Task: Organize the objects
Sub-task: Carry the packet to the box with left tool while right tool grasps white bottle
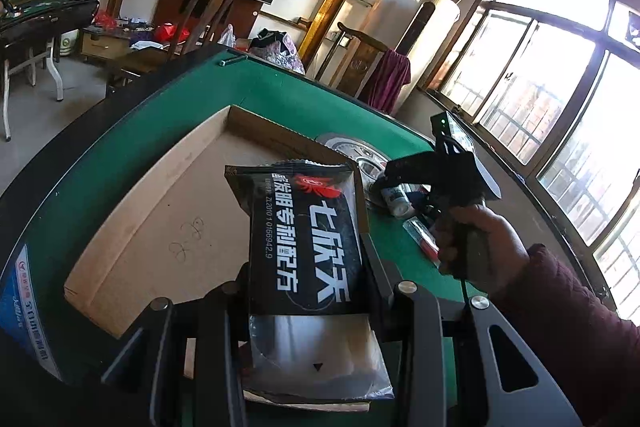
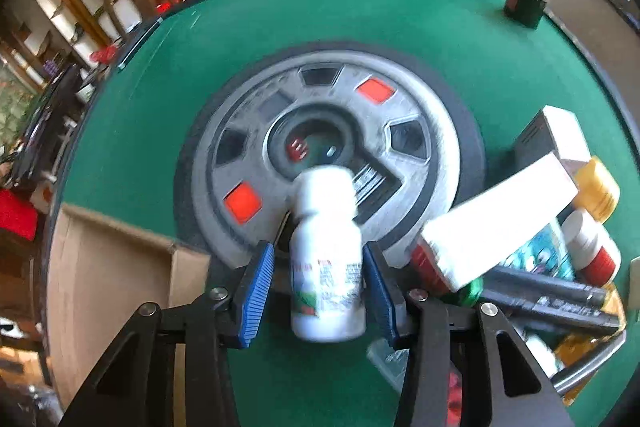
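A: Two hand-held grippers work over a green tabletop [image 1: 280, 83]. The left hand-held gripper [image 1: 308, 291] is clenched on a black sachet [image 1: 306, 239] with white lettering, held above the open cardboard box [image 1: 168, 203].

B: And the right hand-held gripper [image 2: 318, 279]?

A: Its blue pads [image 2: 256, 291] bracket a white bottle [image 2: 326, 259] lying on the tabletop, its cap toward the round grey console [image 2: 332, 147] at the table's centre. The right pad seems to touch the bottle's side; a thin gap shows at the left pad, so the grip does not look complete. No earlier frame is given, so I judge only from this.

B: Which step is in hand?

A: By my reading, two at once: the sachet is ready to go into the box, and the bottle is about to be seized from beside the pile of boxes and bottles [image 2: 560, 227] on the right.

B: What does the next move call for?

A: Probably lowering the sachet to the box floor before letting go, and squeezing the bottle squarely at mid-body. It is round and smooth, so an off-centre pinch could let it roll or squirt out toward the console.
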{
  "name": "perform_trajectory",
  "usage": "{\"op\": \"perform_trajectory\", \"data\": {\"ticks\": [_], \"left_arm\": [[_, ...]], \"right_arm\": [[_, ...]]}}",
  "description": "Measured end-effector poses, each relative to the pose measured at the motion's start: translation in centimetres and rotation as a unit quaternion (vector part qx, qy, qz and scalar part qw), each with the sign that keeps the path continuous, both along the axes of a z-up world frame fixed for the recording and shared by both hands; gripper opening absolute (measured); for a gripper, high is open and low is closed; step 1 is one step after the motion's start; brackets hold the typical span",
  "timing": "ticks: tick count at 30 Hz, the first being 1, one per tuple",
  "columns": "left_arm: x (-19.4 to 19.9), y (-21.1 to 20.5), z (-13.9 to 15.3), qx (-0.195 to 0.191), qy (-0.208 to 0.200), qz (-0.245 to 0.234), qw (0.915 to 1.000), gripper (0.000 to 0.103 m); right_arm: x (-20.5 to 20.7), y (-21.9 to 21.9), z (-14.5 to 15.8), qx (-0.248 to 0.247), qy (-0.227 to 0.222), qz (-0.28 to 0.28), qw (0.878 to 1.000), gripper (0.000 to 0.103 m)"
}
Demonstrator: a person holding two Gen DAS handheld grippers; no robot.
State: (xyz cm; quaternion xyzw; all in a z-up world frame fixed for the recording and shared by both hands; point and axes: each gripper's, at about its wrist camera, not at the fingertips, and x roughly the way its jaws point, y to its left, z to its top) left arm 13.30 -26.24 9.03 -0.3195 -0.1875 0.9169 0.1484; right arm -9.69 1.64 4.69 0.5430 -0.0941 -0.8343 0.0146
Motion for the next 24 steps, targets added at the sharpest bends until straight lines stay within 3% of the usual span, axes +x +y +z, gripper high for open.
{"op": "perform_trajectory", "data": {"ticks": [3, 4, 7, 17, 24], "left_arm": [[-0.1, 0.5, -0.1, -0.003, -0.003, -0.003, 1.0, 0.036], [-0.2, 0.6, -0.1, -0.002, -0.005, -0.002, 1.0, 0.036], [-0.5, 0.7, -0.4, 0.003, -0.014, 0.001, 0.9999, 0.036], [-1.6, 1.7, 2.1, -0.038, -0.001, -0.001, 0.9993, 0.036], [-7.8, 3.7, 2.6, -0.091, -0.012, -0.017, 0.9957, 0.036]], "right_arm": [[-0.1, 0.1, 0.0, 0.002, 0.0, 0.011, 1.0, 0.049], [-0.2, 0.0, -0.2, 0.008, 0.001, 0.018, 1.0, 0.041], [0.1, 0.2, -0.6, 0.006, 0.002, 0.029, 1.0, 0.037], [3.7, 3.2, 1.2, -0.135, 0.03, 0.062, 0.988, 0.037], [3.7, -0.9, 1.7, -0.235, 0.004, 0.117, 0.965, 0.038]]}}
